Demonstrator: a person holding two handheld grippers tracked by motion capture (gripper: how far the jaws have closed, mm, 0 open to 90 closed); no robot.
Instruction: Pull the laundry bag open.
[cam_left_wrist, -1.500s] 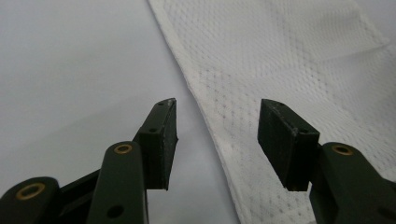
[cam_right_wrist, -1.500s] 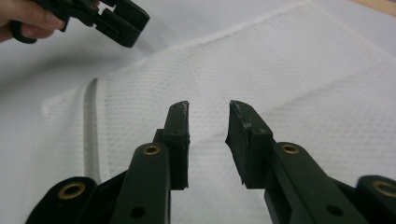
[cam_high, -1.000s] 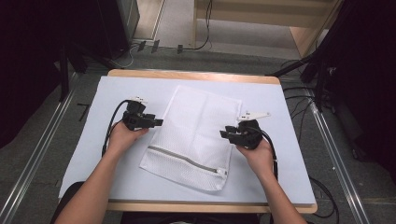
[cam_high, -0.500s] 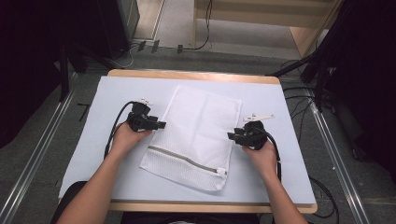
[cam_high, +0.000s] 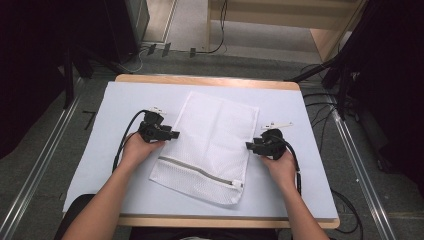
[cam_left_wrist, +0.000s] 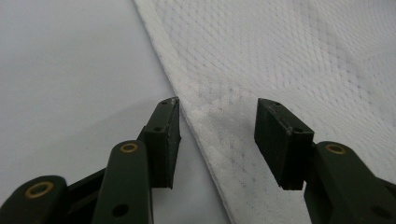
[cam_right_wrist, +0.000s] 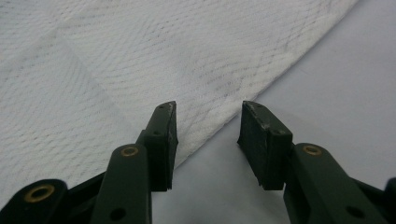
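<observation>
Left gripper (cam_left_wrist: 217, 121) has just been closing, jaws still apart and straddling the left long hem of the flat white mesh laundry bag (cam_high: 210, 145), not yet pinching; right gripper (cam_right_wrist: 208, 123) has just been opening and straddles the bag's right hem, likewise unclamped. To grip well, I'd judge each lower pad should slide under the hem so both mesh layers get caught, both sides pinched evenly. Bag lies flat and skewed mid-way on the pale sheet-covered table (cam_high: 100, 165), its grey zipper (cam_high: 200, 171) running along the bag's near end.
</observation>
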